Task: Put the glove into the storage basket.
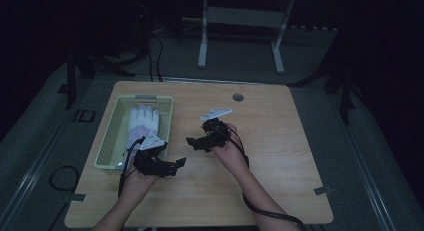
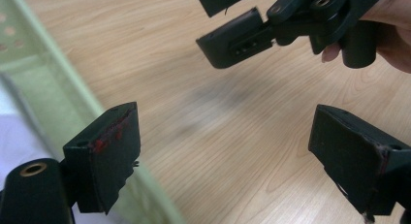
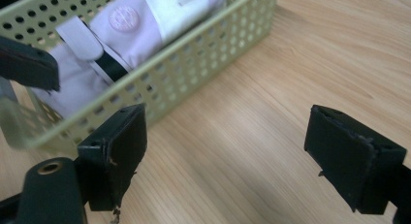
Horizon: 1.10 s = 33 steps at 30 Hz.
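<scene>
A pale green perforated basket [image 1: 111, 141] stands on the left part of the wooden counter [image 1: 280, 156]. It holds one white glove [image 1: 141, 123], laid flat with its fingertips towards the far end; the right gripper view shows a round emblem and a black-edged strap on the glove through the basket wall.

The left gripper [image 1: 172, 167] is held just beside the basket's near right corner, level above the counter and pointing right. Its fingers [image 2: 109, 156] stand wide apart with bare wood between them. The right gripper [image 1: 196, 143] is held near the middle of the counter, pointing left towards the basket. Its fingers [image 3: 118, 153] also stand wide apart, holding nothing. The two grippers face each other, near but apart.
</scene>
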Motion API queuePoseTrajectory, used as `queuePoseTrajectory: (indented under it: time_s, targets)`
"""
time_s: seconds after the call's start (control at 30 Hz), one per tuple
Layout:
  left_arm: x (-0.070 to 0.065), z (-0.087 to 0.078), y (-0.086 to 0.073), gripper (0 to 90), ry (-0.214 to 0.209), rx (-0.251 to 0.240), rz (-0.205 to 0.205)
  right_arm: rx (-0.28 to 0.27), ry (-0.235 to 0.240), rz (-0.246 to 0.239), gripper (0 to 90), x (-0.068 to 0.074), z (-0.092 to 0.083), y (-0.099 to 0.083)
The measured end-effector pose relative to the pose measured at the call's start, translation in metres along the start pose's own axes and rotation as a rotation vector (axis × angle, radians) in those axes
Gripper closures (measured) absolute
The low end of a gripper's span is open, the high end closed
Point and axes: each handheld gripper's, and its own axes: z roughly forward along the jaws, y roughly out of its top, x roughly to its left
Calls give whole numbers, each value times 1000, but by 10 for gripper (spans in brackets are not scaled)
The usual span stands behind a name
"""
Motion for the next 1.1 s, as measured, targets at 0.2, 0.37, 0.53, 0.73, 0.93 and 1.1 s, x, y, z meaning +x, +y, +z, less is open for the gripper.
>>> queuePoseTrajectory:
  time_s: [0.2,0.37,0.53,0.73,0.93,1.1]
  targets:
    - [-15,14,0,118,-48,28,28,-7,-15,11,152,-12,-12,-19]
    - [-28,29,-5,118,-73,45,52,-3,-31,25,152,-23,-20,-36]
    - [-37,44,-9,118,-117,61,65,-4,-49,38,152,-34,-27,-54]
    - [-48,59,-14,118,-140,61,101,-24,-63,21,153,-41,-34,-75]
    - [-56,75,-21,118,-162,91,115,-14,-67,30,153,-47,-39,-92]
    - [-61,87,-28,118,-175,115,128,20,-73,25,152,-50,-38,-108]
